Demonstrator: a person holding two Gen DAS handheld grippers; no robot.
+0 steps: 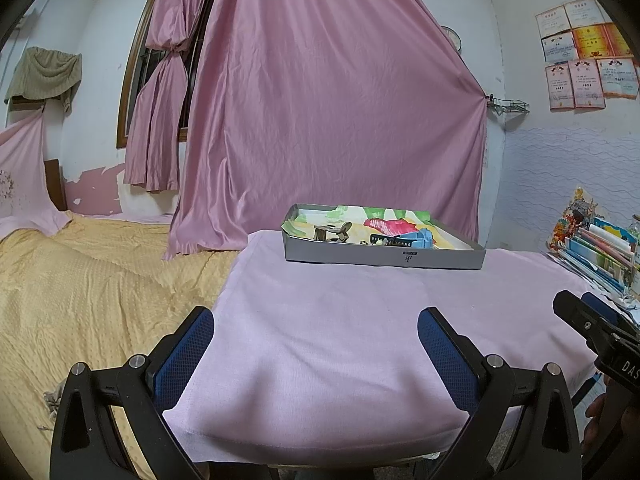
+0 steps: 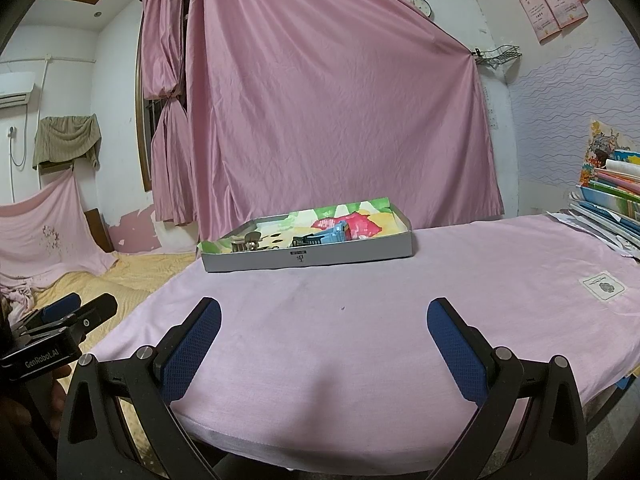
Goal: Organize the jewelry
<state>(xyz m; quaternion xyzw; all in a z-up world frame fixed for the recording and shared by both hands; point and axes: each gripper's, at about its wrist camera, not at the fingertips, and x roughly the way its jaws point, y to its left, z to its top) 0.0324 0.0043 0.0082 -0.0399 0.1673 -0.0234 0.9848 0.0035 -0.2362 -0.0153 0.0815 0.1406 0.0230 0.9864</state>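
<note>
Left tongs (image 1: 316,330) wide open, nothing between the blue pads, hovering over the near edge of the table (image 1: 340,360), well short of the grey tray (image 1: 380,258). Right tongs (image 2: 324,322) also spread wide and empty, same near edge, also well short of the tray; each shows at the side of the other's view, right tongs at the right edge of the left wrist view, left tongs at the left edge of the right wrist view. Table covered in pink cloth, white label patch (image 2: 603,286) on it, right of the tray. Tray sits toward the far side of the table, lined with colourful printed paper. Inside the tray: bronze hair claw (image 1: 334,233) at its left part, blue hair clip (image 1: 416,239) near the middle, dark comb-like piece (image 1: 384,239) just left of the blue one, small items around them too small to tell. Left of the tray, off the table, a bed with yellow cover (image 1: 80,280). Right of the tray, stack of books (image 2: 612,208) at the table's edge. Behind the tray, pink curtain (image 1: 332,100) hangs against the wall.
</note>
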